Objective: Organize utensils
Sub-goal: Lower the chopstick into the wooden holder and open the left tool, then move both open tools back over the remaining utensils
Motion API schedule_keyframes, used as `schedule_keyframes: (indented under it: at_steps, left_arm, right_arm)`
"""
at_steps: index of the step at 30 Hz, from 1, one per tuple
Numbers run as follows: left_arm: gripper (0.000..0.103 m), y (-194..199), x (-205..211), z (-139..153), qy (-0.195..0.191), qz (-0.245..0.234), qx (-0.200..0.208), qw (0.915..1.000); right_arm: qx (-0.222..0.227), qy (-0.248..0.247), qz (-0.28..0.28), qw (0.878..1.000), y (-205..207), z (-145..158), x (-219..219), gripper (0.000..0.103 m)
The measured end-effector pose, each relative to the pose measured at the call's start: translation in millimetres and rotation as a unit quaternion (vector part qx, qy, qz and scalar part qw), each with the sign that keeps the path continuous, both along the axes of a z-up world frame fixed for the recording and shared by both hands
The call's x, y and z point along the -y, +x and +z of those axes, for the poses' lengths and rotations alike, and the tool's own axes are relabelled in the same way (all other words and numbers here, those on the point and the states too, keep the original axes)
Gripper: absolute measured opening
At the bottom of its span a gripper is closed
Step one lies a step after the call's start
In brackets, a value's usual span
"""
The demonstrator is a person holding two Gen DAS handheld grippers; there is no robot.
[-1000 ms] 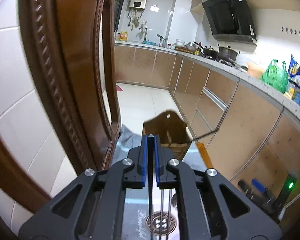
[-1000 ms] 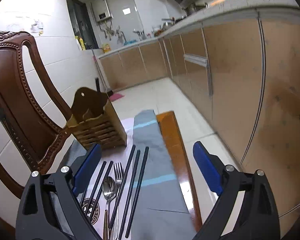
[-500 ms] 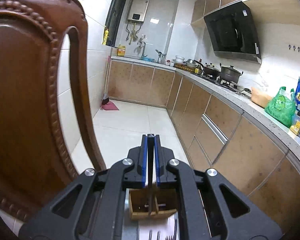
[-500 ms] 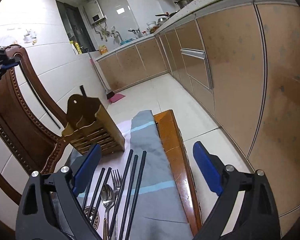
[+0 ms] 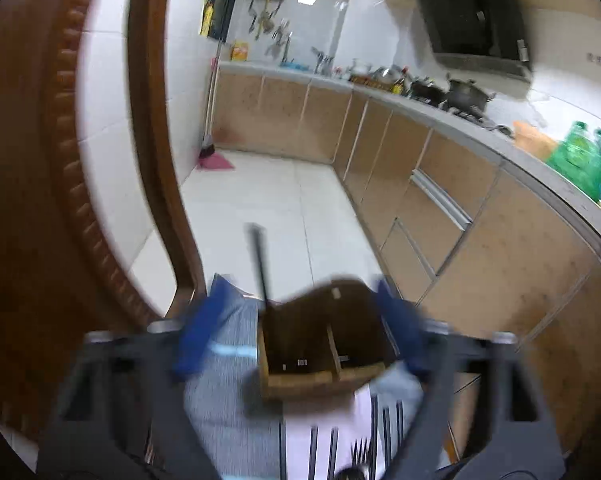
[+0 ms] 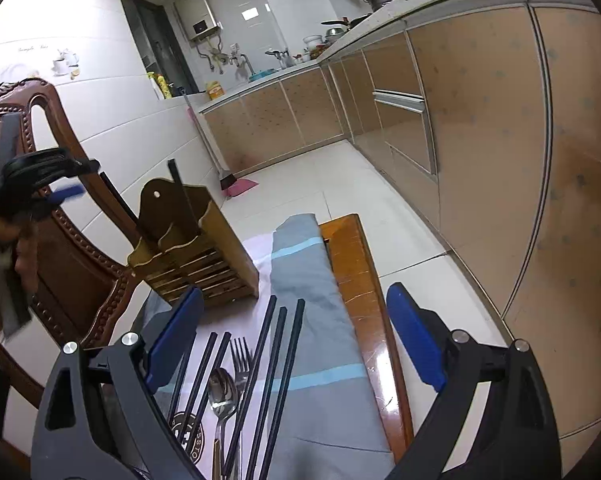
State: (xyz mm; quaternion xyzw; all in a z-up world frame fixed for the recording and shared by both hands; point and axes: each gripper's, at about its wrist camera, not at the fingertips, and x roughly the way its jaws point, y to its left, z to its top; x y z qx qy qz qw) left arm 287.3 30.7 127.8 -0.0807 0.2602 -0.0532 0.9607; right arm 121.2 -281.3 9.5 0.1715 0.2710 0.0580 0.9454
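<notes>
The left hand-held gripper (image 5: 300, 328) hovers over the wooden utensil holder (image 5: 320, 352), its blue jaws opening and already spread wide on either side of the box, pressing on nothing; the view from it is blurred. One black chopstick (image 5: 260, 268) stands in the holder's left compartment, leaning toward 11 o'clock with its upper end well above the rim. In the right wrist view that chopstick (image 6: 182, 200) rises out of the same holder (image 6: 192, 252), which sits upright at the far end of the worktop (image 6: 356, 276) on a pale cloth (image 6: 236, 320), just beside a folded grey towel with light blue stripes (image 6: 312, 340) at its 3 o'clock. The left hand-held gripper (image 6: 56, 184) shows there at 9 o'clock, in front of a carved wooden chair back (image 6: 80, 248). The right hand-held gripper (image 6: 296, 344) hangs above the near part of the cloth with its jaws spread apart and nothing between the pads. Below it lie the remaining utensils, side by side and pointing toward 12 o'clock: several black chopsticks (image 6: 274, 364), a fork (image 6: 241, 360) and a spoon (image 6: 222, 394), the fork's tines just beside the spoon's bowl. Kitchen cabinets (image 6: 480, 160) run along the right side at 3 o'clock.
</notes>
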Motion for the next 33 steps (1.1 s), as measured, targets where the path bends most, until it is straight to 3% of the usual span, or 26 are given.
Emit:
schedule_keyframes:
  at_steps: [4,8,14,21,24,27,33]
  left_arm:
    - [0.092,-81.3,10.8,-16.6,0.037,-0.033,0.018,0.9986]
    - [0.093,-147.9,23.4,-57.8,0.074,-0.047,0.006,0.9961]
    - [0.093,-201.8,28.5,-104.0,0.091,-0.042,-0.02,0.9948]
    - [0.093,-205.7,16.3,-130.7,0.065,-0.021,-0.059,0.9959]
    - [0.093,-205.1,17.2,-127.9,0.054,-0.028,-0.045,0.9971]
    - [0.093,-203.0,20.5,-128.8,0.059,-0.028,-0.042,0.997]
    - [0.093,-200.2,22.9,-127.6,0.056,-0.032,-0.039,0.9971]
  right_arm:
    - [0.001,-0.015,0.011,1.0,-4.2,-0.3,-5.8,0.091]
    - [0.004,-0.031,0.031,0.999,-14.0,0.4,-13.3,0.091]
    - [0.01,-0.061,0.071,0.996,-45.0,5.4,-27.9,0.091]
    - [0.011,-0.089,0.123,0.988,-86.3,1.5,-48.1,0.091]
    - [0.02,-0.105,0.141,0.984,-95.3,-1.7,-57.7,0.09]
    - [0.017,-0.111,0.156,0.981,-94.8,-5.1,-62.6,0.079]
    - [0.017,-0.112,0.153,0.982,-93.6,-7.4,-61.3,0.075]
